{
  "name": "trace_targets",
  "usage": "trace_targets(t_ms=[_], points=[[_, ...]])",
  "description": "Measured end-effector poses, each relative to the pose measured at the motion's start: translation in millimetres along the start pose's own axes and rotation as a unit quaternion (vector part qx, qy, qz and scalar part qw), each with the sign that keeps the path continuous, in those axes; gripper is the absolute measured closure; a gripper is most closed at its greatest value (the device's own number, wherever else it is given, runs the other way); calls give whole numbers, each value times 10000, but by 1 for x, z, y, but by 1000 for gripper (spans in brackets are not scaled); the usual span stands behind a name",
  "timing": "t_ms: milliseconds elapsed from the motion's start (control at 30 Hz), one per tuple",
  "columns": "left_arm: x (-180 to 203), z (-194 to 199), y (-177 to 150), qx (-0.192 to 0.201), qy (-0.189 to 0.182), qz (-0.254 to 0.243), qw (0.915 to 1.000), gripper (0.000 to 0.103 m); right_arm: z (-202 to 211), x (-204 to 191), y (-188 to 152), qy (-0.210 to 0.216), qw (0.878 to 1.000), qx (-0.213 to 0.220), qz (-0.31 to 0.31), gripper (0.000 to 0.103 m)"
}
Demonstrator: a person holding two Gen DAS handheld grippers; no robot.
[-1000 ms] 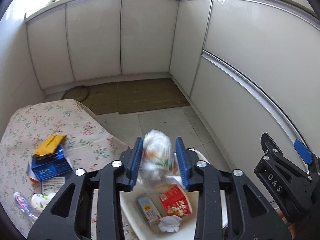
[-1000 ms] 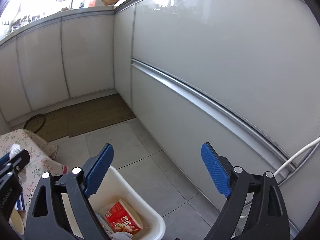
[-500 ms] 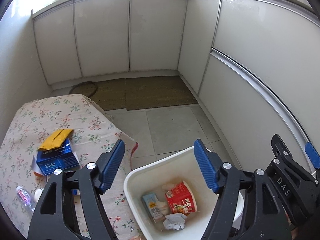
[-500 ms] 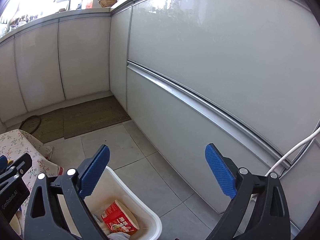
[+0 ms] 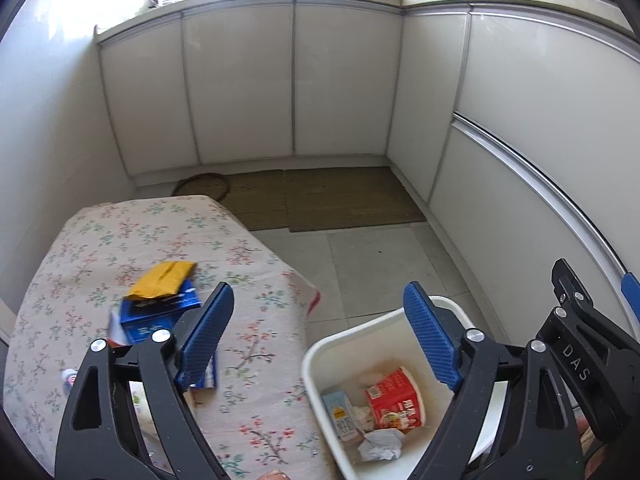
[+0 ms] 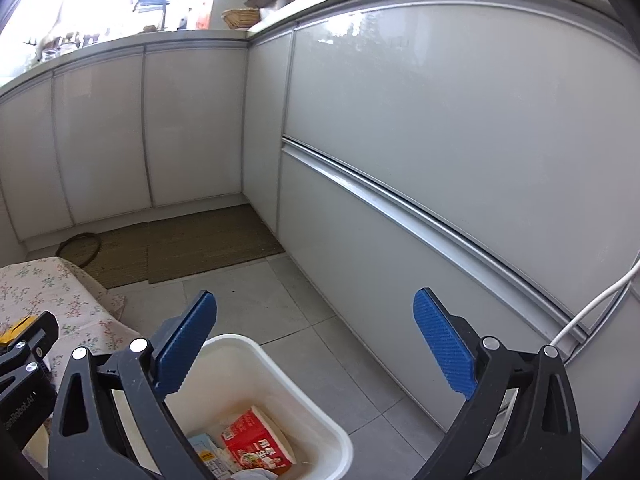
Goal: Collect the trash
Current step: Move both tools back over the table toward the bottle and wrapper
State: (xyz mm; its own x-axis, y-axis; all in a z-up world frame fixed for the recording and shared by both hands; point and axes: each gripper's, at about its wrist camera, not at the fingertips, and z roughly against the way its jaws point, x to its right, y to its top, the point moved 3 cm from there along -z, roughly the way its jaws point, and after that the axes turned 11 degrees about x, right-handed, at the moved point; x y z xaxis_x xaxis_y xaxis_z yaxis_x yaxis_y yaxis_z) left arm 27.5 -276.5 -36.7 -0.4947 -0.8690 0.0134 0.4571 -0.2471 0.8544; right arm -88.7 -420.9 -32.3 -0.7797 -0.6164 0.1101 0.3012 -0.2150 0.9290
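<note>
A white trash bin (image 5: 320, 356) stands on the floor beside the table; it also shows in the right wrist view (image 6: 316, 412). Inside lie a red noodle cup (image 5: 396, 400), a small carton (image 5: 342, 412) and crumpled paper (image 5: 380, 446). My left gripper (image 5: 320, 336) is open and empty, above the table edge and the bin. My right gripper (image 6: 316, 344) is open and empty above the bin. On the flowered table (image 5: 140, 240) lie a yellow packet (image 5: 162, 280), a blue box (image 5: 160, 316) and a small bottle (image 5: 68, 378).
White cabinet fronts (image 5: 280, 80) enclose the corner at the back and right. Brown mats (image 5: 340, 200) and a dark hose ring (image 5: 200, 186) lie on the tiled floor. A white cable (image 6: 592, 308) hangs by the right cabinets.
My left gripper opened and let go of the crumpled plastic wrapper over the bin, then lifted and shifted left toward the table. My right gripper stayed open, drifting slightly.
</note>
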Motion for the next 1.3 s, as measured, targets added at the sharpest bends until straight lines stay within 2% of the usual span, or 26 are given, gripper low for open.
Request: trace_targets(t_ms=[633,1033,1300], points=[[-93,21,-9,-67,831,496,9953,18,31,-89,5,826,9953,211,465,7],[-164,29,-21,-190,1413,876,9859,18,49,-163,2,1454,9858,238,807,7],[-212,27,-39,-383,1666,1187,9781,18,58,-216,-9,1859,9761,120,1118,7]])
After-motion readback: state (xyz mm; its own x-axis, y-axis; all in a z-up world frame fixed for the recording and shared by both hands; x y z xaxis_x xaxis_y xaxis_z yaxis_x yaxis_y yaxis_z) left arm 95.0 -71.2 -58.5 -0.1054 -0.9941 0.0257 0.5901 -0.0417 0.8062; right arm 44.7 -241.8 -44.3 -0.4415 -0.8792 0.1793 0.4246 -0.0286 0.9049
